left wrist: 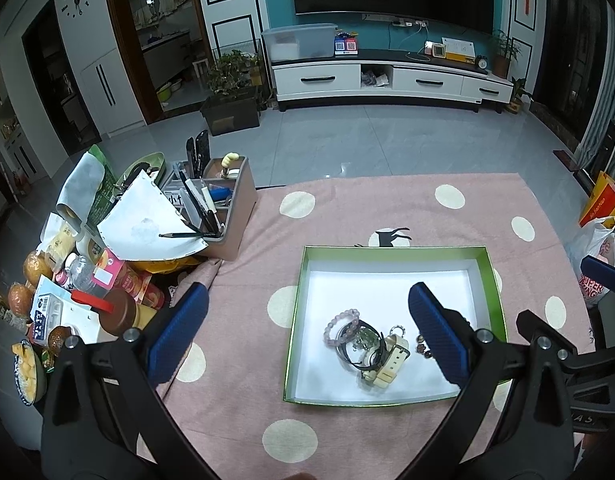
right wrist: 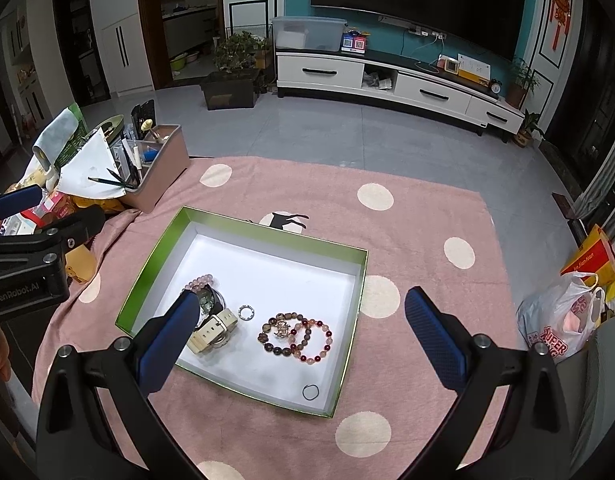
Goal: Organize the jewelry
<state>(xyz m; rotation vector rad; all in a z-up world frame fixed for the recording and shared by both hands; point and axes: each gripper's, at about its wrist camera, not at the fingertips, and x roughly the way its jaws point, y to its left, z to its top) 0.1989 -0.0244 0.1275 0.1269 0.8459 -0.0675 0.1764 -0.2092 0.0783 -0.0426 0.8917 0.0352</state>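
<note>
On the far left of the pink spotted cloth (right wrist: pixel 419 208) there is only clutter: a caddy (right wrist: pixel 157 168) of pens, papers and snack packets. None of it belongs to the job.

The jewelry all sits in the green-rimmed tray (right wrist: pixel 267 236) at the middle of the cloth, white inside. At its left lies a tangle: a pale pink bracelet (left wrist: pixel 339 322), dark cords, and a cream watch (right wrist: pixel 213 330) whose strap runs slantwise, near-left to far-right. Just right of the watch is a small ring (right wrist: pixel 246 313), lying apart from everything. Right again, two bead bracelets (right wrist: pixel 295 336) overlap, one dark brown, one red and pink. A thin black loop (right wrist: pixel 310 392) lies alone in the near right corner.

The left gripper (left wrist: pixel 307 332) hangs wide open and empty above the tray's left edge. The tangle lies ahead and a little right of its centre, close by its right finger. The right gripper (right wrist: pixel 299 340) is just as wide and just as empty, with the bead bracelets almost dead between its fingers.

So I'd say the split is plain: the tangle is the left hand's, the bracelets the right's. The right looks better lined up. A straight drop should put it over the overlapping pair, though picking one bracelet may drag the other.
</note>
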